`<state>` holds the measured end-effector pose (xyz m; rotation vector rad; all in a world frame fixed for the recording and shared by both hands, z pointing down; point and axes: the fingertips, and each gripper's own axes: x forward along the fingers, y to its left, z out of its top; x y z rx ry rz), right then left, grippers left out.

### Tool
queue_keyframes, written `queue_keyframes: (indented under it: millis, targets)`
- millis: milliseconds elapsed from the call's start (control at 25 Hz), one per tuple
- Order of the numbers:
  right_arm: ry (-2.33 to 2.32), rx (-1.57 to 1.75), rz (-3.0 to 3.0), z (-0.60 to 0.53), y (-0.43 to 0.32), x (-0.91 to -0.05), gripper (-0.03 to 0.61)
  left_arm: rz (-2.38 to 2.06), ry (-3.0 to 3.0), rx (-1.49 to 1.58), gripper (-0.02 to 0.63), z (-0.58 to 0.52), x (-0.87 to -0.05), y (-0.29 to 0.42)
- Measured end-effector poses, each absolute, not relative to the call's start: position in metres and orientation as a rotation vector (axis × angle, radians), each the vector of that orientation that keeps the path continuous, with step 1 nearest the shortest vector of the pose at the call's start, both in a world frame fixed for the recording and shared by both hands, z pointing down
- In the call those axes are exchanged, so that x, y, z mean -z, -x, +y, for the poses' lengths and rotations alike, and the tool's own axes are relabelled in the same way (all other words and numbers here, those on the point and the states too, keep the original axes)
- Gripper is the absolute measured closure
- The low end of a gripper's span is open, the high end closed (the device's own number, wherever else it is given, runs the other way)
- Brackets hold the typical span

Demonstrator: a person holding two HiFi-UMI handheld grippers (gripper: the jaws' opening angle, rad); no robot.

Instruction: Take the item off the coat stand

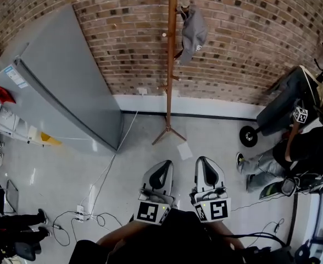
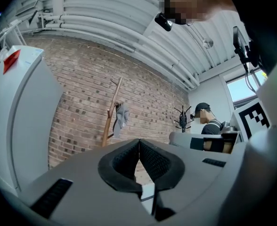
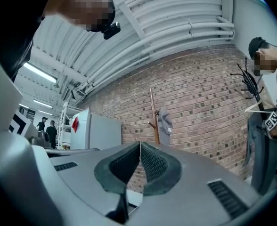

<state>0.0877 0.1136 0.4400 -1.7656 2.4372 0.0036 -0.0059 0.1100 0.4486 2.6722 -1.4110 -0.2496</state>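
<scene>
A tall wooden coat stand (image 1: 172, 59) rises against the brick wall. On one of its upper pegs hangs a grey cap (image 1: 193, 33). The same stand (image 2: 109, 117) and cap (image 2: 121, 115) appear far off in the left gripper view, and the stand (image 3: 153, 114) with the cap (image 3: 165, 121) in the right gripper view. My left gripper (image 1: 162, 168) and right gripper (image 1: 203, 166) are held side by side close to my body, well short of the stand. Both have their jaws pressed together with nothing between them.
A large grey cabinet (image 1: 62, 87) leans at the left of the stand. Cables (image 1: 98, 202) trail over the floor. A person (image 1: 293, 153) sits at the right beside a black coat rack (image 3: 249, 86). A paper sheet (image 1: 184, 150) lies near the stand's feet.
</scene>
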Motion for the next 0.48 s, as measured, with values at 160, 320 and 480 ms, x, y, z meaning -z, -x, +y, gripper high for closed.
queue_keyframes:
  millis: [160,320,480]
  targets:
    - [1.788,-0.009,2.434,0.068,-0.087,-0.437,0.56,-1.403,-2.713,0.207,0.597,0.067,-0.443,0.007]
    - [1.824,-0.066,2.428,0.03,-0.085,-0.423,0.56,-1.387,-2.724,0.234,0.597,0.028,-0.433,0.008]
    - [1.911,-0.059,2.403,0.002,-0.09,-0.422,0.56,-1.319,-2.748,0.209,0.597,0.002,-0.433,0.002]
